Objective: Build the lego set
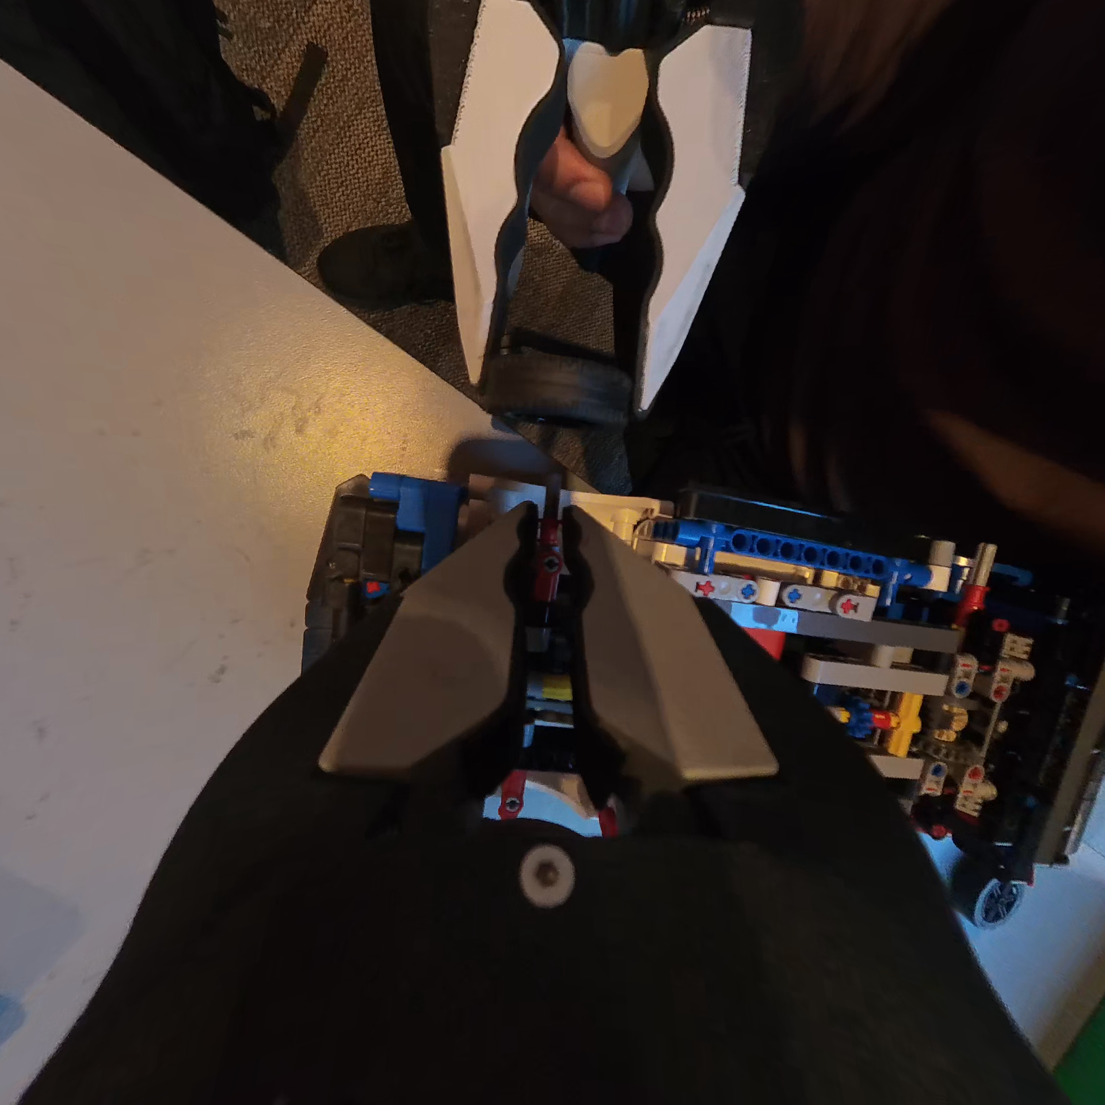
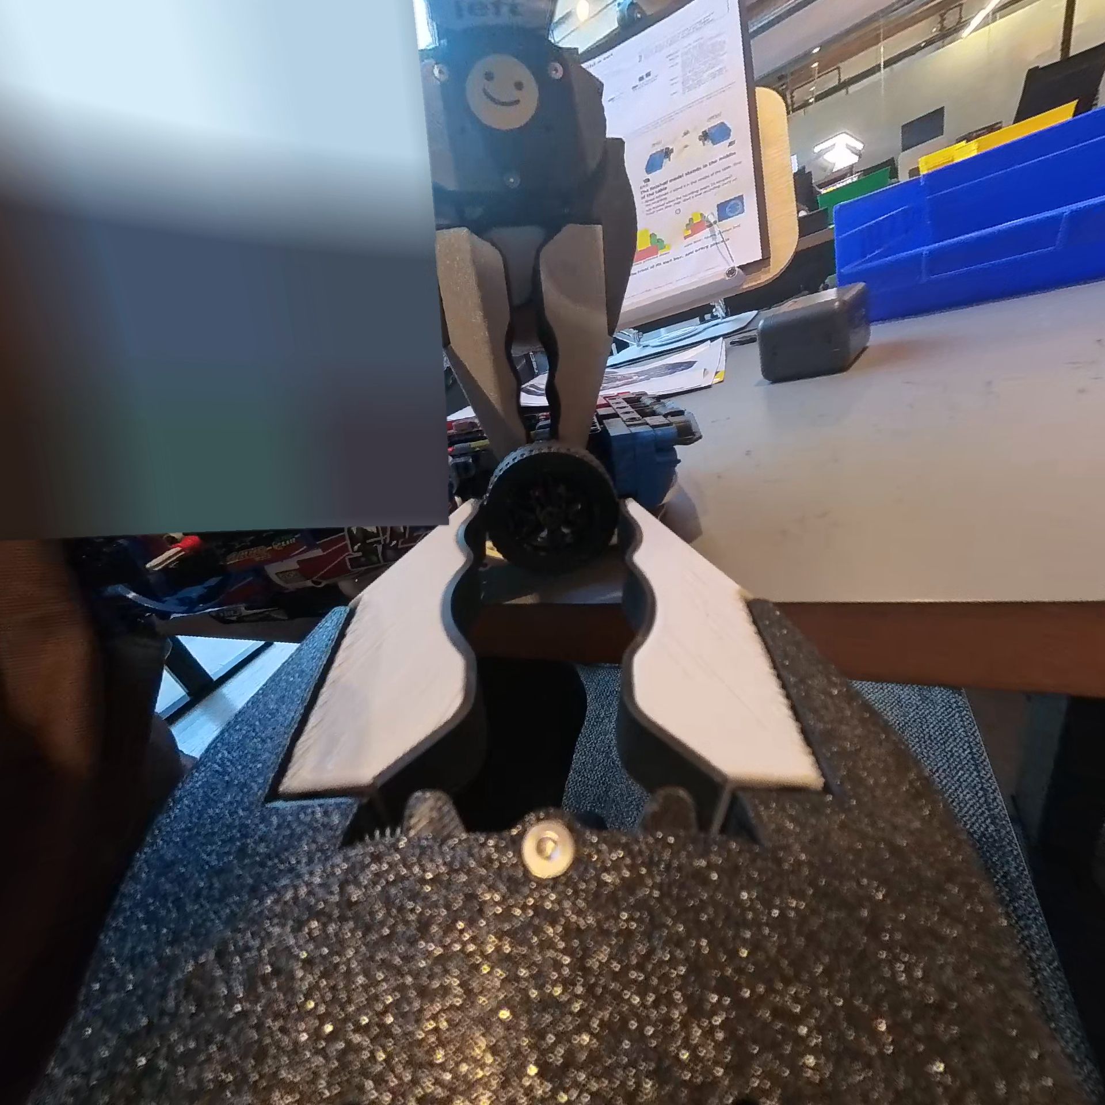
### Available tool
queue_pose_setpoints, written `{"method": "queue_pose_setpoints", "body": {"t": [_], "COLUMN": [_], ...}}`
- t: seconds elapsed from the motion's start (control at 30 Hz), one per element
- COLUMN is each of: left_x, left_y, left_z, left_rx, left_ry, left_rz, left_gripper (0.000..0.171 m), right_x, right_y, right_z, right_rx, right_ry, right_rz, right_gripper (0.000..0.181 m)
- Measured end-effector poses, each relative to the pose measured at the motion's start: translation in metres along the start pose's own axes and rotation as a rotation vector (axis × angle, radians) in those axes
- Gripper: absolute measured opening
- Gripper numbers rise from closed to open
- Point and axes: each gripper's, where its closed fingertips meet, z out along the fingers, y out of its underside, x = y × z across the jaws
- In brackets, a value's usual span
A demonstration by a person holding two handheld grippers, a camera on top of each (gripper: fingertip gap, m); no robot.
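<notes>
The Lego car chassis (image 1: 837, 628) lies on the white table (image 1: 149, 418) near its edge, with blue beams, grey plates and red pins. My left gripper (image 1: 549, 514), with grey fingers, is shut on a red and black axle part (image 1: 549, 568) at the chassis end. My right gripper (image 2: 551, 523), with white fingers, is shut on a black wheel (image 2: 550, 508) and holds it just off the table edge, facing that axle end. In the left wrist view the right gripper (image 1: 559, 397) and the wheel (image 1: 559, 388) hang beyond the edge. The left gripper (image 2: 541, 439) shows behind the wheel.
One wheel (image 1: 995, 900) is mounted on the chassis at the near right. A blue bin (image 2: 968, 239), a grey box (image 2: 813, 341), a booklet (image 2: 658, 365) and an upright instruction sheet (image 2: 675, 149) stand farther back on the table. Carpet floor (image 1: 359, 179) lies beyond the edge. My two grippers' fingertips are within a few centimetres of each other.
</notes>
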Motion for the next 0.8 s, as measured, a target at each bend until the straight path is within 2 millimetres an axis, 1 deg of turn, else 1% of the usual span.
{"method": "queue_pose_setpoints", "body": {"t": [0.17, 0.23, 0.4, 0.67, 0.8], "left_x": [0.0019, 0.0010, 0.0003, -0.0016, -0.0023], "left_y": [-0.0031, -0.0024, -0.0029, -0.0027, -0.0026], "left_z": [-0.0014, -0.0006, -0.0003, -0.0011, -0.0013], "left_rx": [0.021, 0.021, 0.038, 0.072, 0.088], "left_ry": [0.028, 0.022, -0.007, -0.200, -0.285], "left_rz": [-0.016, -0.016, -0.013, 0.084, 0.149], "left_gripper": [0.007, 0.003, 0.003, 0.002, 0.001], "right_x": [0.0012, 0.0013, 0.0014, -0.0026, 0.0009], "right_y": [-0.0010, -0.0009, -0.0006, 0.0006, -0.0002], "right_z": [-0.0011, -0.0010, -0.0008, 0.0050, 0.0063], "right_rx": [0.004, 0.003, 0.004, 0.038, 0.074], "right_ry": [0.002, 0.001, -0.001, -0.034, -0.049], "right_rz": [0.001, 0.000, 0.006, 0.059, 0.124], "right_gripper": [0.038, 0.038, 0.039, 0.038, 0.039]}}
